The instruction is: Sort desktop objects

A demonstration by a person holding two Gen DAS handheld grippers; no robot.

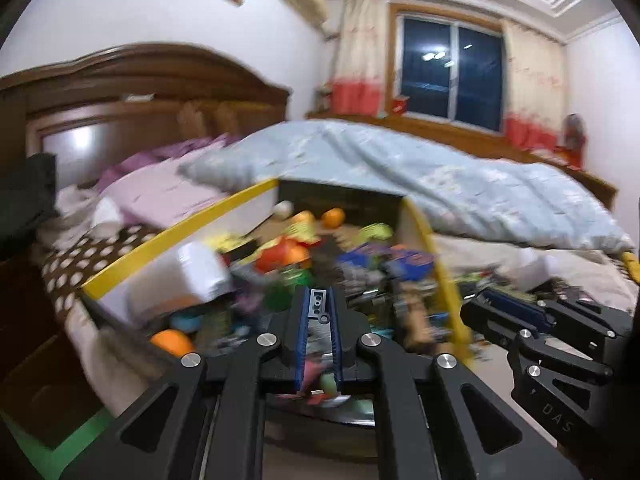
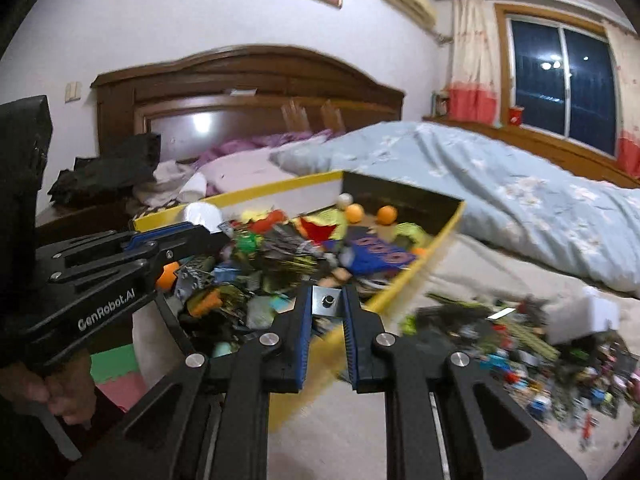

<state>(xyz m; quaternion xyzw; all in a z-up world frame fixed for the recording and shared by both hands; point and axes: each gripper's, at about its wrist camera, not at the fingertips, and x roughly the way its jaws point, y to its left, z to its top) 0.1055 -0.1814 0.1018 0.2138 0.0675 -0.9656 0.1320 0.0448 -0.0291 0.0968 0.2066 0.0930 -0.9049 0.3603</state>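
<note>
A yellow-rimmed box (image 1: pixel 176 232) full of mixed small toys sits on the bed; it also shows in the right wrist view (image 2: pixel 404 280). My left gripper (image 1: pixel 319 304) is over the box, shut on a small grey metal plate (image 1: pixel 318 305). My right gripper (image 2: pixel 328 300) is at the box's near rim, shut on a small silver metal bracket (image 2: pixel 327 300) with a dark stud. The right gripper also shows in the left wrist view (image 1: pixel 516 308), and the left one in the right wrist view (image 2: pixel 168 236). Orange balls (image 2: pixel 387 214) lie at the box's far end.
A pile of loose small toys (image 2: pixel 520 340) lies on the sheet right of the box. A light blue quilt (image 2: pixel 500 192) is bunched behind. A wooden headboard (image 2: pixel 248 80) and black bag (image 2: pixel 116 168) stand at the back left. A white roll (image 1: pixel 196 268) lies in the box.
</note>
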